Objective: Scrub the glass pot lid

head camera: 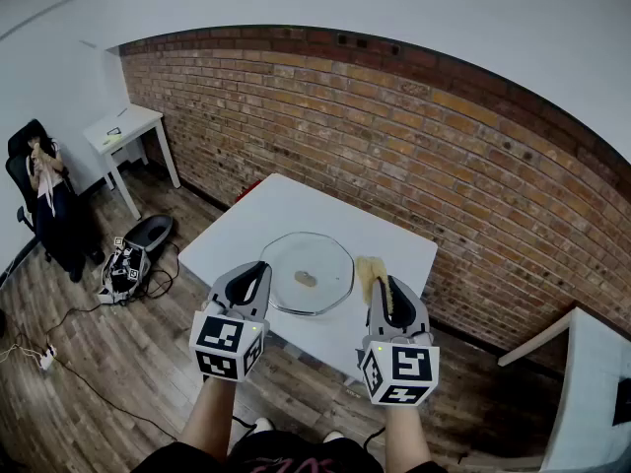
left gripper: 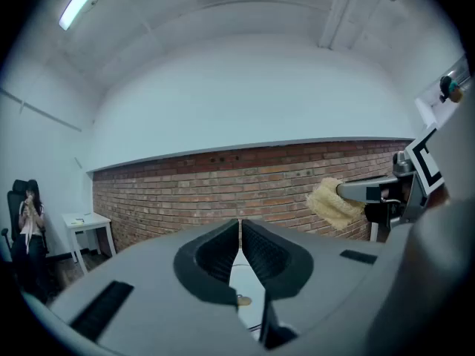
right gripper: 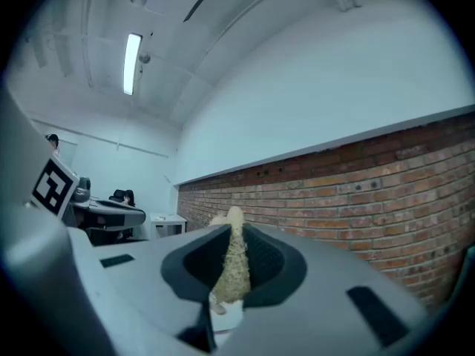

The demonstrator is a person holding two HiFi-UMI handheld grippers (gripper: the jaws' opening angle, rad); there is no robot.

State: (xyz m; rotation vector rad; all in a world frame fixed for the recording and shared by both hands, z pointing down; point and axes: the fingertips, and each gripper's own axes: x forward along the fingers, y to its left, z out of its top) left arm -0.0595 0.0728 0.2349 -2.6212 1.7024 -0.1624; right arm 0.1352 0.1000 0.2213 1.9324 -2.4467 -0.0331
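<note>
A round glass pot lid (head camera: 307, 272) lies flat on the white table (head camera: 258, 220), with a brownish smear near its middle. My left gripper (head camera: 257, 271) hovers at the lid's left rim, jaws shut with nothing between them; its own view shows the jaws (left gripper: 240, 232) closed and empty. My right gripper (head camera: 385, 286) is to the right of the lid, shut on a yellowish scrub sponge (head camera: 373, 276). The sponge (right gripper: 232, 262) is squeezed between the jaws in the right gripper view, and from the left gripper view the sponge (left gripper: 329, 202) sticks out of the right gripper.
A brick wall (head camera: 414, 156) runs behind the table. A small white desk (head camera: 126, 126) stands at the back left, with a seated person (head camera: 44, 180) and gear (head camera: 126, 264) on the wooden floor. Another white surface (head camera: 590, 402) is at the far right.
</note>
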